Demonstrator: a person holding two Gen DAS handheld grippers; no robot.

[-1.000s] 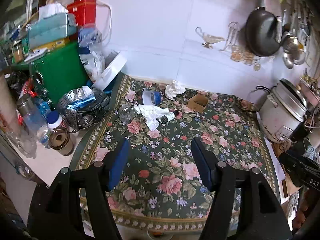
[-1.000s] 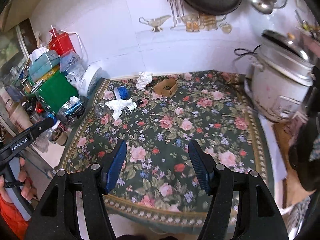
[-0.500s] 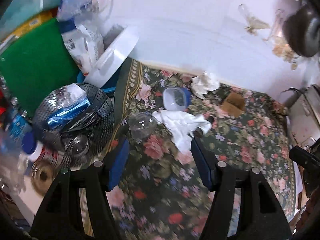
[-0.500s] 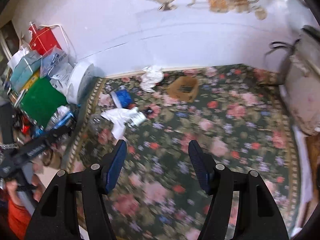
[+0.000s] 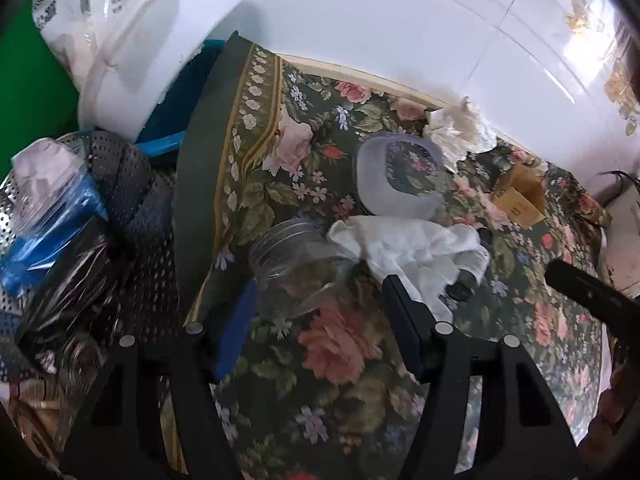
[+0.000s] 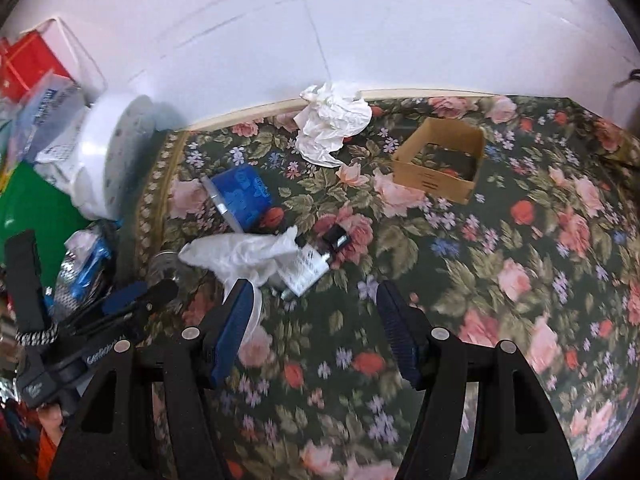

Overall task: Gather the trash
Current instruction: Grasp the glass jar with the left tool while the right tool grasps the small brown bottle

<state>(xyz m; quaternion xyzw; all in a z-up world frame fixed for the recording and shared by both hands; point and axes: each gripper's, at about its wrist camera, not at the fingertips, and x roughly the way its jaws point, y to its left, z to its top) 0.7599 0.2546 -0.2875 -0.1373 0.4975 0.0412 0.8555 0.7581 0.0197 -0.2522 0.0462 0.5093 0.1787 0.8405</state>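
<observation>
Trash lies on the floral tablecloth (image 6: 500,264). A clear plastic jar (image 5: 296,268) lies on its side just ahead of my open left gripper (image 5: 320,304), its body partly between the fingertips, which do not press on it. Beside it are a white wipe (image 5: 408,248), a small labelled bottle (image 6: 304,268), a blue-lidded tub (image 6: 240,192), a crumpled tissue (image 6: 332,120) and a small cardboard box (image 6: 440,160). My right gripper (image 6: 316,312) hangs open and empty just short of the wipe (image 6: 244,252) and the bottle. The left gripper (image 6: 128,300) shows at its left.
Left of the cloth stand a perforated metal colander (image 5: 132,184) holding a plastic bag, a white round container (image 5: 132,60) and a green box (image 5: 28,92). A white tiled wall (image 6: 320,20) closes the back. The right gripper (image 5: 580,288) reaches in at the right.
Both grippers have moved forward and down towards the trash at the cloth's back left. The jar and the wipe now lie right at their fingertips. Jaw openings look the same.
</observation>
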